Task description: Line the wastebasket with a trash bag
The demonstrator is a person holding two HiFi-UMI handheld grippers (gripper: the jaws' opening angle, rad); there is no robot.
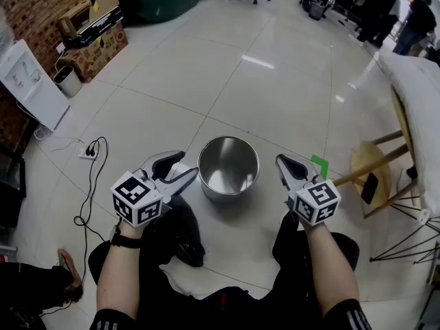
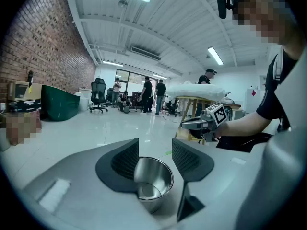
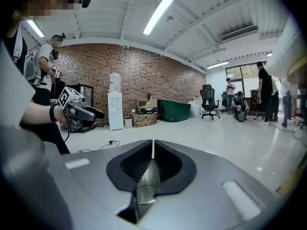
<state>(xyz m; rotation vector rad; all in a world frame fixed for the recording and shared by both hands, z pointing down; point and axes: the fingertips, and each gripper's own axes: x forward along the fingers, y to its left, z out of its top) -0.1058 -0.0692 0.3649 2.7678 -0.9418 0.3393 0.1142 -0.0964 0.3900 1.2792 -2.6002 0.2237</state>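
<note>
Steel wastebasket (image 1: 228, 168) stands upright and unlined on the floor (image 1: 275, 102), mouth up, apparently ready for lining. Left gripper (image 1: 187, 165) is just beside it, jaws apart and empty. Right gripper (image 1: 282, 162) is near the other side, jaws closed on nothing.

A: The wastebasket (image 1: 228, 168)?
B: Polished metal, mirror-smooth inside.
A: The floor (image 1: 275, 95)?
B: Glossy tiles. The left gripper (image 2: 155, 147) has matt black, ribbed pads (image 2: 125, 163); the wall (image 3: 144, 75) is rough brick.
</note>
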